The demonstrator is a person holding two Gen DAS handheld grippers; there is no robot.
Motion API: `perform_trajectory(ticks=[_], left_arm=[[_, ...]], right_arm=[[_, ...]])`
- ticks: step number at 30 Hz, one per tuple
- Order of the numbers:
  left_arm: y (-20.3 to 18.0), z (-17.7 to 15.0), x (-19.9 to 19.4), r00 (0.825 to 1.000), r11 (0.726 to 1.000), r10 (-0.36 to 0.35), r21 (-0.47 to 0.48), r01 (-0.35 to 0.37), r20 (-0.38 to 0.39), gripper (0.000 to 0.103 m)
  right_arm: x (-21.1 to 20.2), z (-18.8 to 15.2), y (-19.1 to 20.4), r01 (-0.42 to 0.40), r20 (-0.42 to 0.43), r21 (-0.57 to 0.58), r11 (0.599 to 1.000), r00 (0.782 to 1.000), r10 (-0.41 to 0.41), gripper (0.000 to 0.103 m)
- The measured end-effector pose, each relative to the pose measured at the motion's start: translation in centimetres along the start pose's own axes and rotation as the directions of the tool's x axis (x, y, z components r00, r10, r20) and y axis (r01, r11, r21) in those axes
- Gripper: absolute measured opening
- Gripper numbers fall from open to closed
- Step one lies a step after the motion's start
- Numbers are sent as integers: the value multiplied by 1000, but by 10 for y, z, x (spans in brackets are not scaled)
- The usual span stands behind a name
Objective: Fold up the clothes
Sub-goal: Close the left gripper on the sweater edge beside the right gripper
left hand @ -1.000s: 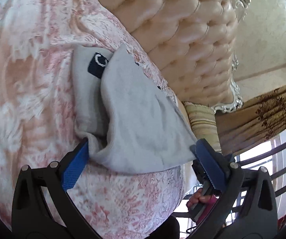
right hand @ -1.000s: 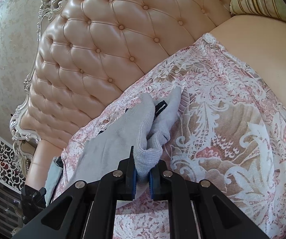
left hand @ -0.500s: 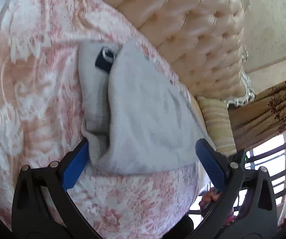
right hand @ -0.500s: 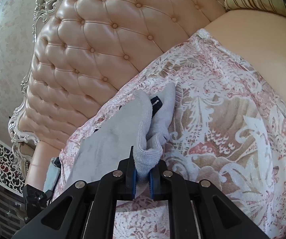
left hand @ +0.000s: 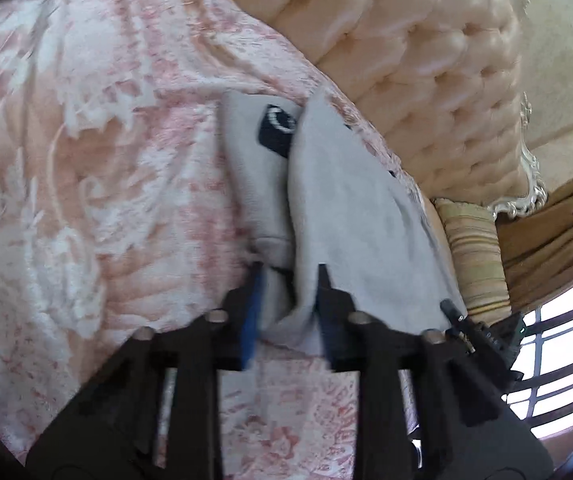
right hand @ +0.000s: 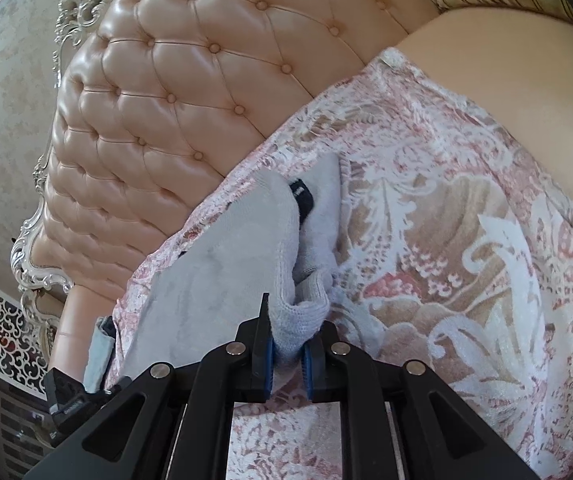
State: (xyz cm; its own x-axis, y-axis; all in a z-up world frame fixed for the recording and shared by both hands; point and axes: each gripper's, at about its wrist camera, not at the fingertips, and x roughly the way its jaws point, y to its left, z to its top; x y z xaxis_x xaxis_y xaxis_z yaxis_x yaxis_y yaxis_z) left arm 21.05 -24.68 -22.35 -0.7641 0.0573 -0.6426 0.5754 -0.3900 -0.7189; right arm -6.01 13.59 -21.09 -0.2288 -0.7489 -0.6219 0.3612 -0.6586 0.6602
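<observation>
A grey garment (left hand: 350, 200) with a dark label (left hand: 276, 128) lies folded lengthwise on the pink floral bedspread (left hand: 86, 160), close to the headboard. My left gripper (left hand: 289, 276) is at the garment's near end. Its jaws are closing, and bunched grey cloth is pinched between the blue pads. In the right wrist view the same garment (right hand: 226, 264) runs away to the left. My right gripper (right hand: 296, 316) holds a ribbed fold at its near corner. Its jaws are opening slightly, with the cloth still between the pads.
A tufted peach headboard (right hand: 166, 100) with a silver carved frame rises behind the bed. A striped pillow (left hand: 474, 256) leans beside it, with brown curtains and a barred window (left hand: 558, 360) beyond. The bedspread (right hand: 446, 240) stretches wide to the right of the garment.
The left jaws went from wide open around the garment's near edge to nearly together, gathering cloth between them. The right gripper stayed on its fold, with its pads a touch further apart.
</observation>
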Motion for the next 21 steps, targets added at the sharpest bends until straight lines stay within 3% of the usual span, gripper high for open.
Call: perform_trajectory(ticks=[6, 11, 15, 17, 21], left_arm=[[-15, -2, -6, 999, 994, 18, 110, -21, 26, 12], [-54, -11, -14, 988, 933, 122, 329, -147, 95, 11], [-28, -4, -6, 994, 972, 105, 210, -107, 19, 12], [-17, -3, -4, 997, 985, 80, 152, -78, -8, 17], [-16, -4, -5, 997, 987, 72, 143, -68, -28, 24]], right_arm=[[2, -2, -6, -1, -8, 13, 1000, 1000, 1, 14], [4, -1, -7, 12, -18, 5, 1000, 1000, -12, 14], [7, -3, -15, -12, -21, 49, 999, 1000, 13, 15], [7, -4, -17, -20, -22, 60, 998, 1000, 21, 15], [8, -3, -18, -22, -39, 70, 997, 999, 25, 17]])
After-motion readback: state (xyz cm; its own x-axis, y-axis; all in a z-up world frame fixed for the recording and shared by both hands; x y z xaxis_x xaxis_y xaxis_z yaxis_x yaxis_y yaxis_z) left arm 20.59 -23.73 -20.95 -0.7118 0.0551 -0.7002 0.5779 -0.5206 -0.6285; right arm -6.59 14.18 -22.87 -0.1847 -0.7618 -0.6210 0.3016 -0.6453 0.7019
